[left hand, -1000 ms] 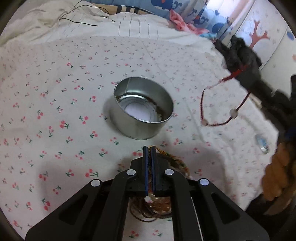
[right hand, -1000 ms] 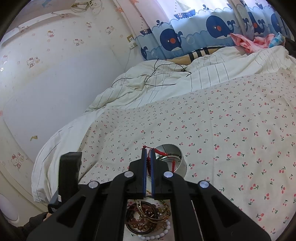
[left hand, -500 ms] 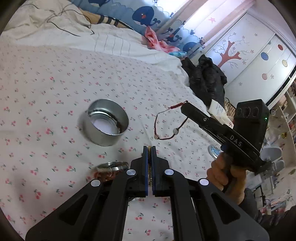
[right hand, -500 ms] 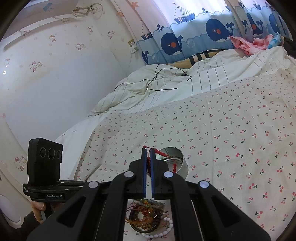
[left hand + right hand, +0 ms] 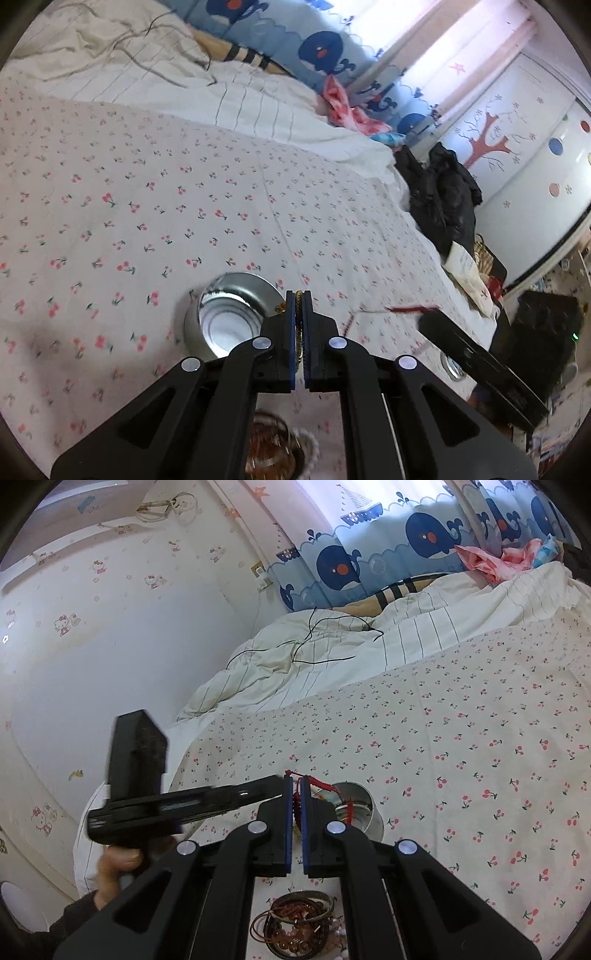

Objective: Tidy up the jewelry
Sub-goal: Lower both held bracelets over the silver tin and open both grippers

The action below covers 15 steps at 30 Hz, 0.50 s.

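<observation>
On a cherry-print bedsheet (image 5: 155, 206), a round metal tin (image 5: 225, 317) stands open near the bed's front edge, with a heap of beaded bracelets (image 5: 299, 926) lying on the sheet nearer still to that edge. The left gripper (image 5: 299, 317) hangs just right of the tin's rim, its jaws pressed together on a thin gold-coloured chain (image 5: 281, 307) that shows between the blue pads. To the right, the right gripper (image 5: 294, 801) has its jaws clamped on a red cord bracelet (image 5: 321, 784), which trails from the fingertips down toward the tin's mouth; whether it touches the tin cannot be told. A rumpled striped duvet (image 5: 332, 664) and whale-print curtain (image 5: 388, 542) lie along the bed's far edge.
</observation>
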### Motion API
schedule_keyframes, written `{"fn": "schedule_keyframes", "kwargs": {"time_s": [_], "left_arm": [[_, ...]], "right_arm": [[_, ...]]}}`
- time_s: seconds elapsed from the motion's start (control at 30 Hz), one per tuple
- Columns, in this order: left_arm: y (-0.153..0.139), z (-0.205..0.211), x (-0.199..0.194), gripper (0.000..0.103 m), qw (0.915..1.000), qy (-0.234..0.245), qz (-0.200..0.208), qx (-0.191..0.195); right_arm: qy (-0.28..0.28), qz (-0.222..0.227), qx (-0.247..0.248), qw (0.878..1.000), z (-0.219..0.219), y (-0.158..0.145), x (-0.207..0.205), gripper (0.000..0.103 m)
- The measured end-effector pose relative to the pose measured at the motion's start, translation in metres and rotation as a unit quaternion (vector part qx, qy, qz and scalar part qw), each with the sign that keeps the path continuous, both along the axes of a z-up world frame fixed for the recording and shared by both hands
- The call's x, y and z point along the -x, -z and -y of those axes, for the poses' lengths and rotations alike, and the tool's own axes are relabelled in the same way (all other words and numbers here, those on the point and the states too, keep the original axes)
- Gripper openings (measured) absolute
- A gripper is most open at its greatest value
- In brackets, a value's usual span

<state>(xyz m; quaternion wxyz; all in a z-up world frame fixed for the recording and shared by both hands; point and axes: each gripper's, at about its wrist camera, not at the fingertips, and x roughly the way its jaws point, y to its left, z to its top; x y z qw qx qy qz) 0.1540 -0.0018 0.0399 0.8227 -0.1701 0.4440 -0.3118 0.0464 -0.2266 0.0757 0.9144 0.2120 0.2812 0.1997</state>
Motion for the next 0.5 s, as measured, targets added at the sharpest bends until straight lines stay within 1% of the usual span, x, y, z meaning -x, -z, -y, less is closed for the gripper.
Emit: {"fn": "schedule_keyframes", "kwargs": {"time_s": [0.07, 0.1, 0.13, 0.17, 0.2, 0.23, 0.27, 0.33, 0.37, 0.4, 0.5], "left_arm": [[0.012, 0.011, -0.007, 0.003, 0.9987, -0.013, -0.006, -0.050], [0.022, 0.019, -0.011, 0.003, 0.9939, -0.023, -0.012, -0.107], [0.032, 0.026, -0.012, 0.005, 0.9867, -0.027, -0.018, -0.159], [0.038, 0.030, -0.012, 0.010, 0.9811, -0.027, -0.023, -0.190], [0.038, 0.031, -0.010, 0.013, 0.9793, -0.025, -0.021, -0.200], [0.034, 0.030, -0.007, 0.025, 0.9803, -0.020, -0.014, -0.196], [0.025, 0.027, -0.002, 0.047, 0.9813, -0.019, 0.001, -0.192], [0.005, 0.016, 0.010, 0.073, 0.9778, -0.050, 0.044, -0.199], [-0.002, 0.010, 0.014, 0.076, 0.9765, -0.062, 0.060, -0.198], [-0.009, -0.001, 0.019, 0.076, 0.9762, -0.072, 0.070, -0.192], [-0.013, -0.029, 0.024, 0.076, 0.9790, -0.098, 0.051, -0.172]], "right_arm": [[0.001, -0.002, 0.000, 1.000, 0.000, 0.002, -0.004, 0.004], [0.001, -0.004, 0.000, 1.000, 0.001, 0.003, -0.006, 0.004], [0.001, -0.006, 0.000, 1.000, 0.001, 0.004, -0.008, 0.004], [0.001, -0.009, -0.002, 1.000, 0.001, 0.006, -0.010, 0.004], [0.001, -0.010, -0.003, 1.000, 0.001, 0.008, -0.012, 0.004], [0.001, -0.012, -0.004, 1.000, 0.000, 0.009, -0.015, 0.004], [0.000, -0.013, -0.006, 1.000, -0.001, 0.011, -0.017, 0.004], [-0.005, -0.013, -0.012, 1.000, -0.005, 0.014, -0.021, 0.004], [-0.007, -0.013, -0.014, 1.000, -0.007, 0.015, -0.022, 0.004], [-0.010, -0.016, -0.020, 1.000, -0.010, 0.018, -0.025, 0.004], [-0.024, -0.017, -0.041, 0.999, -0.021, 0.022, -0.035, 0.004]]}}
